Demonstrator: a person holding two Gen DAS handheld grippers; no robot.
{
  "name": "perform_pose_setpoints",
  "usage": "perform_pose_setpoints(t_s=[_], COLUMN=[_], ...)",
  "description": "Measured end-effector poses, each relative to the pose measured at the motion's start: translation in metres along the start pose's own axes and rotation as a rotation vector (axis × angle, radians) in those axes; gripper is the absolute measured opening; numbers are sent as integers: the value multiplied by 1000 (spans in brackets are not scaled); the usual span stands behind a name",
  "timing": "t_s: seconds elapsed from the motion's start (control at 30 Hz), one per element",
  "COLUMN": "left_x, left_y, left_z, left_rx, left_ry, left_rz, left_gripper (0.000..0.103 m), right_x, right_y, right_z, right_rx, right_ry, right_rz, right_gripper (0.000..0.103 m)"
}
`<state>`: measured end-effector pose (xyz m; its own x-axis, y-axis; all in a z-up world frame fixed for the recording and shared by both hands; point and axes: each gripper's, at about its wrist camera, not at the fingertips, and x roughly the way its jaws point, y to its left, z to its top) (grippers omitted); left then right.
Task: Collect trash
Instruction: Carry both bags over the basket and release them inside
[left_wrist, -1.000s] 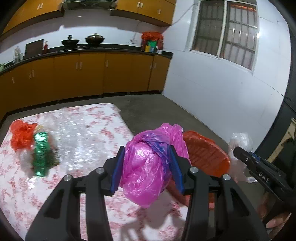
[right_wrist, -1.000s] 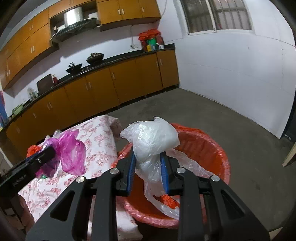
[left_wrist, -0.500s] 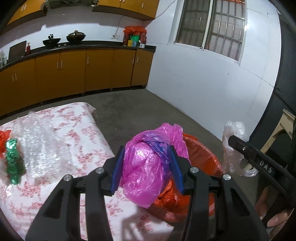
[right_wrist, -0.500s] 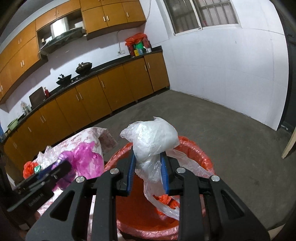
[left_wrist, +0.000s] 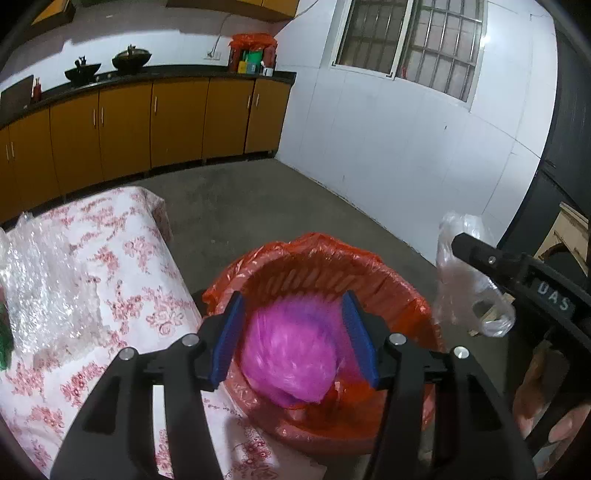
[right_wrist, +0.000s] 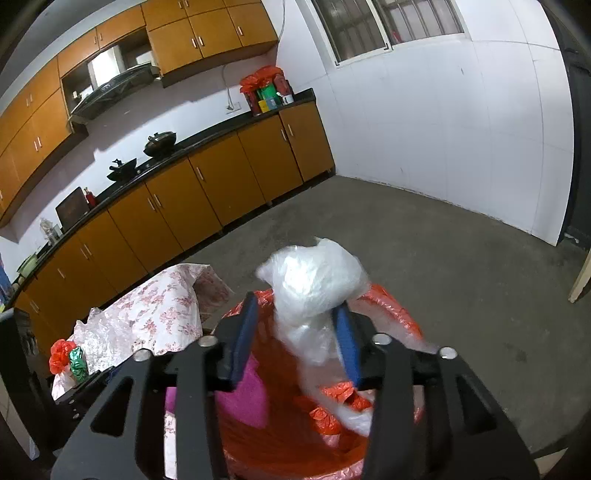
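A red-lined bin (left_wrist: 325, 258) stands on the floor beside the table. My left gripper (left_wrist: 292, 306) hangs over it with its jaws opening. The pink plastic bag (left_wrist: 291, 354) is blurred and dropping between the pads into the bin, touched by neither pad. In the right wrist view my right gripper (right_wrist: 295, 306) is also over the bin (right_wrist: 399, 317), jaws opening. The crumpled clear white bag (right_wrist: 314, 280) sits loose between its pads, leaning on the right one with a gap at the left. The pink bag (right_wrist: 243, 398) shows below it.
The table with a floral cloth (left_wrist: 110, 258) lies left of the bin, with bubble wrap (left_wrist: 44, 288) on it. Red trash (right_wrist: 61, 354) and a green scrap (right_wrist: 77, 363) lie at its far end. A person's hand (left_wrist: 565, 424) holds the right gripper. Cabinets and a white wall lie beyond.
My left gripper moved from above the table to above the bin and let go of the pink bag, which is falling. My right gripper's jaws widened and the white bag came loose.
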<state>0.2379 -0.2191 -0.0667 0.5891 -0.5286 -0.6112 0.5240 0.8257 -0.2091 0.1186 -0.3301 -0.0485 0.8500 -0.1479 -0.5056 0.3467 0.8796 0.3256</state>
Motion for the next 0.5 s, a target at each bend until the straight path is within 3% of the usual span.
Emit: perform_pose_setpoints(t_s=[0.27,0.5], left_x=[-8,-22], left_y=[21,43], left_z=[-7,-11], left_rx=[-41,-76], left_ry=[-3,-11], left_rz=[51,104], left_gripper=[61,61], right_x=[1,13], right_y=[-3,10], right_z=[-6,-12], right_rx=[-18,-100], right_ry=[31,116], right_rz=[-18,-39], right_gripper=[64,64])
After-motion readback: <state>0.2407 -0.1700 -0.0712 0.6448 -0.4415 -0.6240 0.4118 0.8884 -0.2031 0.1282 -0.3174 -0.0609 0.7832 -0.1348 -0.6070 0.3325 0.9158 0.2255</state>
